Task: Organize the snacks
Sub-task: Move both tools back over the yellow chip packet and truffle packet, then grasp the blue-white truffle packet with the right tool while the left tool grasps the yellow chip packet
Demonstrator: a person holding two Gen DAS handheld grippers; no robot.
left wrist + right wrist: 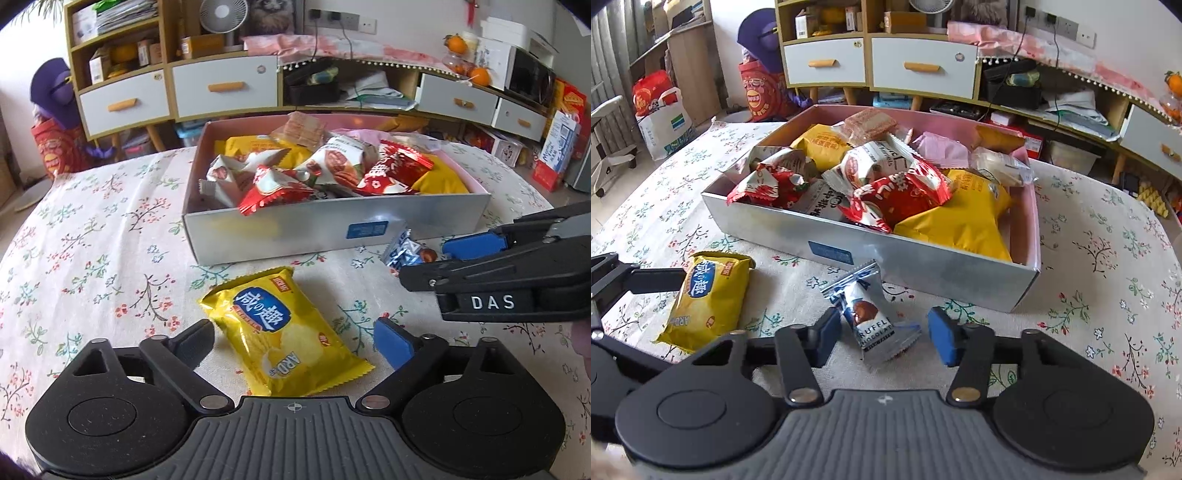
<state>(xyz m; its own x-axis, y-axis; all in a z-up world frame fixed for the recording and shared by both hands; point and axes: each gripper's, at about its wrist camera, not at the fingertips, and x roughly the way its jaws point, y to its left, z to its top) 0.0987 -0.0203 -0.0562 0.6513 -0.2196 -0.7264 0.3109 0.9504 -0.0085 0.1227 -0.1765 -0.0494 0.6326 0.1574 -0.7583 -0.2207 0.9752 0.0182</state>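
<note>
A yellow chip bag (282,332) lies on the floral tablecloth in front of a silver box (332,229) heaped with snack packets. My left gripper (295,341) is open, its fingers on either side of the bag. A small blue-and-white truffle chocolate packet (873,317) lies near the box's front wall (923,266). My right gripper (882,338) is open around this packet. The chip bag (709,299) also shows at the left of the right wrist view. The right gripper (436,258) shows at the right of the left wrist view, by the chocolate packet (406,251).
The box (1032,221) has a pink inner wall and holds red, white and yellow packets. The round table's edge falls away behind it. Beyond stand a drawer cabinet (221,88), shelves, bags on the floor and a chair base (609,147).
</note>
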